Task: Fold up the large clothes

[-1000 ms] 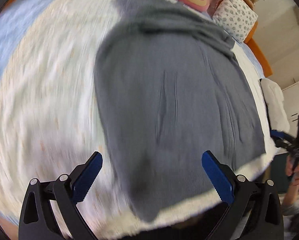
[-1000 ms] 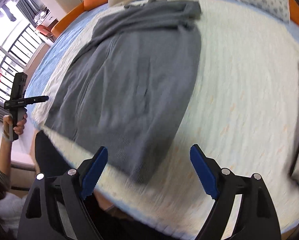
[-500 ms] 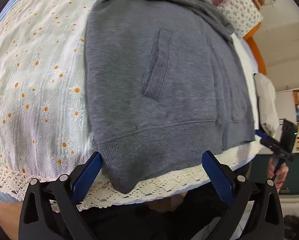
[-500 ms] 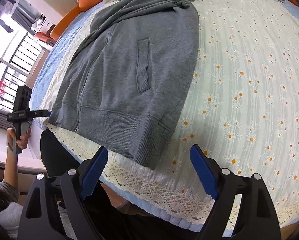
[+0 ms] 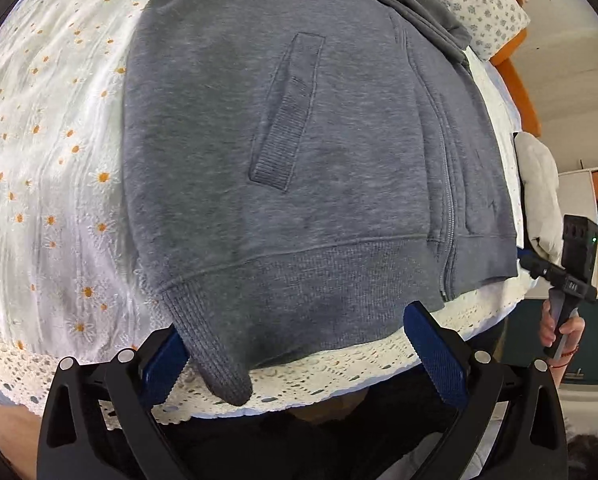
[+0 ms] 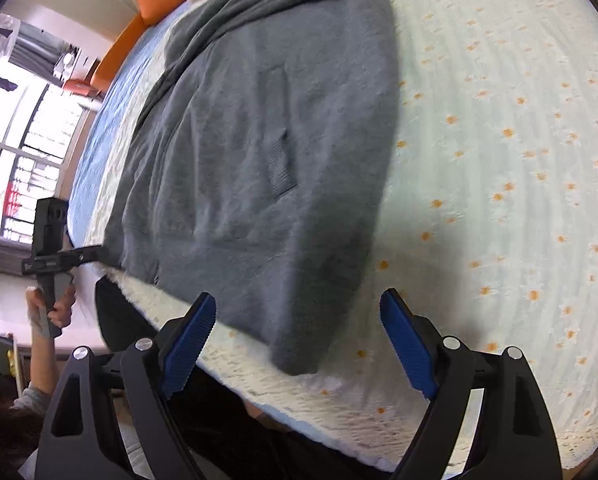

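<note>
A grey zip-up hoodie [image 5: 299, 152] lies flat on a bed, its ribbed hem toward me at the bed's near edge. It also shows in the right wrist view [image 6: 267, 152]. My left gripper [image 5: 295, 356] is open, its blue pads on either side of the hem's left corner [image 5: 219, 364], which hangs over the lace edge. My right gripper [image 6: 295, 340] is open, with the hem's right corner [image 6: 299, 360] between its pads. Neither pad presses the cloth.
The bed has a white daisy-print sheet [image 5: 51, 160] with a lace border [image 5: 339, 372]. Pillows [image 5: 487, 12] lie at the far end. An orange bed frame [image 6: 155, 8] runs along the side. A folded white item [image 5: 539, 192] lies at the right.
Both grippers have moved closer to the hoodie's hem and lower toward the bed edge. The hem corners now sit between the open pads. The hoodie itself has not moved.
</note>
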